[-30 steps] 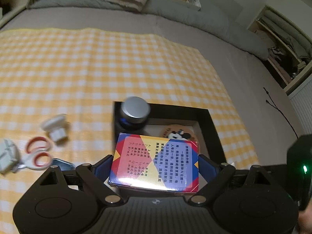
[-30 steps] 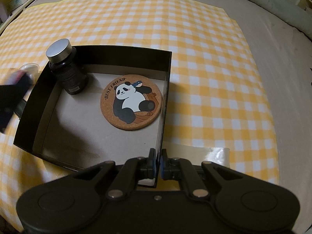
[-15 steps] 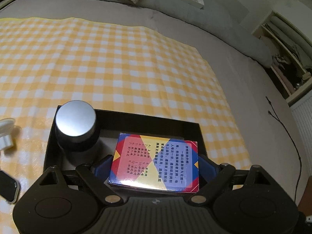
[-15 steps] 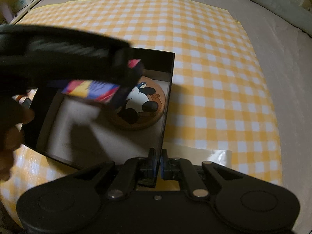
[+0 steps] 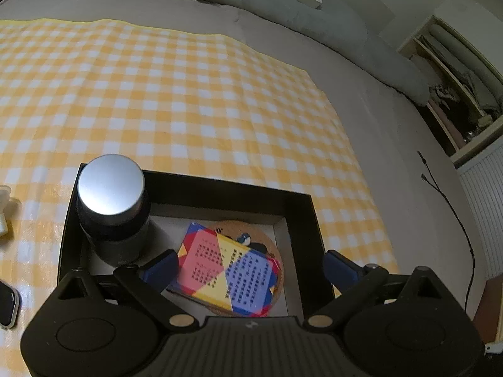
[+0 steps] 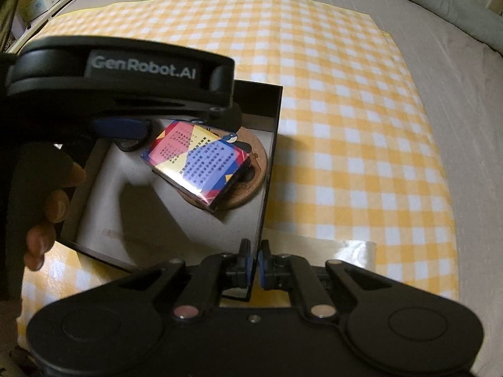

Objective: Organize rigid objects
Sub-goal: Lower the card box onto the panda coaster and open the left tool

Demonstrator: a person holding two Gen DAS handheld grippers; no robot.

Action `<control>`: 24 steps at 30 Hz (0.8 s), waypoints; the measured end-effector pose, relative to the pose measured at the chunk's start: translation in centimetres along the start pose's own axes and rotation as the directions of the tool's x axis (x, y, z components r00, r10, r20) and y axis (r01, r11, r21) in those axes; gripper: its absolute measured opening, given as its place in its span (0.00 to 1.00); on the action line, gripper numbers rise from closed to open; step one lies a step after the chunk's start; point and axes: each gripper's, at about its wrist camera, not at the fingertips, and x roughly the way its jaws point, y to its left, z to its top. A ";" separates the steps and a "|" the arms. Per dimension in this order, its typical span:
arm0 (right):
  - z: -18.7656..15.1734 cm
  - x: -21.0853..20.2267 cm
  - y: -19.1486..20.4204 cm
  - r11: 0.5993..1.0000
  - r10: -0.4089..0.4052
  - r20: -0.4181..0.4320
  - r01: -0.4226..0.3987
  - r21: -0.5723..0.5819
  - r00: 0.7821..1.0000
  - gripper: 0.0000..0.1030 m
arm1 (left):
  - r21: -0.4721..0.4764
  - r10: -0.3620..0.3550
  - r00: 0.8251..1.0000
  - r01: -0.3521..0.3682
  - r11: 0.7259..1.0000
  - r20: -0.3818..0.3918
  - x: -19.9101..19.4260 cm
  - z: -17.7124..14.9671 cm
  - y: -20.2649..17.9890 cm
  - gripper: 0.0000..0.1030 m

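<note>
Both claws work at the shallow black cardboard tray [image 5: 309,216] that sits on the yellow-and-white checked cloth [image 5: 188,94] spread over a grey bed [image 5: 377,100]. In the left wrist view the left claw [image 5: 251,265] fills the lower part of the frame with its blue-padded jaws spread wide; they have just been opening, and neither pad presses on anything. Between and below them, at lower centre, the flat rectangular card box with red, yellow and blue panels and printed text [image 5: 228,275] lies loose in the tray, tilted, partly on top of the round cork coaster with a panda print [image 5: 267,242]. Just left of the box, in the tray's upper-left corner, stands the dark cylindrical jar with a silver metal lid [image 5: 111,207], upright. At the far left edge of the frame, outside the tray, a small white object [image 5: 4,210] and a dark smartwatch [image 5: 8,303] lie on the cloth.

In the right wrist view the right claw [image 6: 254,264], at lower centre, has its jaws together, clamped on the tray's right wall near the near corner. A person's hand [image 6: 47,201] at the left edge holds the left claw's black body above the tray.
</note>
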 end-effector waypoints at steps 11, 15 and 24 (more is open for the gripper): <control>0.0 0.1 0.2 1.000 -0.015 0.002 0.015 -0.013 1.000 0.05 | 0.049 -0.011 1.000 0.012 0.999 -0.015 -2.4 -0.6 -0.5 0.98; 0.0 0.0 0.2 1.000 -0.022 0.003 0.022 -0.016 1.000 0.05 | 0.060 -0.002 1.000 0.003 0.998 -0.013 -3.8 -1.0 0.3 0.98; -0.1 0.0 0.4 0.999 -0.031 0.009 0.031 -0.027 0.999 0.05 | 0.109 -0.024 0.999 0.028 0.994 -0.044 -7.7 -3.5 1.8 0.99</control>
